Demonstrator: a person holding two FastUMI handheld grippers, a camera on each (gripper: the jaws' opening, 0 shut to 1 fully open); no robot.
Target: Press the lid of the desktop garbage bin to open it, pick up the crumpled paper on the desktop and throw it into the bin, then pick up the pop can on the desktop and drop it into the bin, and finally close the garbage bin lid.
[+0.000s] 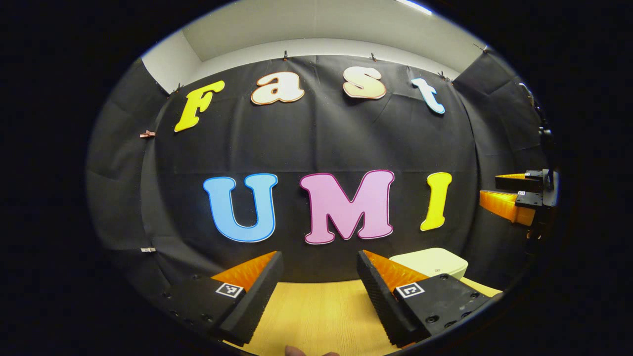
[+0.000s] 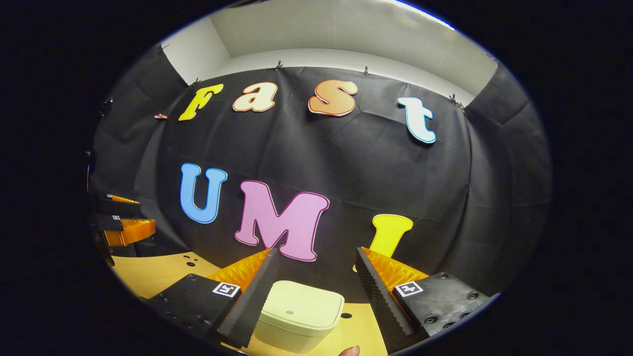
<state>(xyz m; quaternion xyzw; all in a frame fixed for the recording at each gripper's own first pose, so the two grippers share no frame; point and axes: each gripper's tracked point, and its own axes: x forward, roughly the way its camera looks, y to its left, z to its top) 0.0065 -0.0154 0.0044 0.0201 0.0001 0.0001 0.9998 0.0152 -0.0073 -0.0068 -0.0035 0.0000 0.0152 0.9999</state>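
The small cream garbage bin [image 2: 298, 314] stands on the wooden desk with its lid down. My right gripper [image 2: 316, 257] hangs open above and in front of it, the bin showing between the two fingers but well below them. In the left gripper view the same bin [image 1: 431, 262] sits to the right, partly behind one finger. My left gripper [image 1: 320, 259] is open over bare desk, holding nothing. Each view catches the other gripper at its edge: the right gripper [image 1: 497, 190] far right, the left gripper [image 2: 141, 212] far left, both raised above the desk.
The light wooden desk [image 1: 316, 311] runs up to the black cloth wall close behind the bin. A few small holes [image 2: 190, 259] mark the desk surface left of the bin. A fingertip [image 2: 350, 351] shows at the bottom edge.
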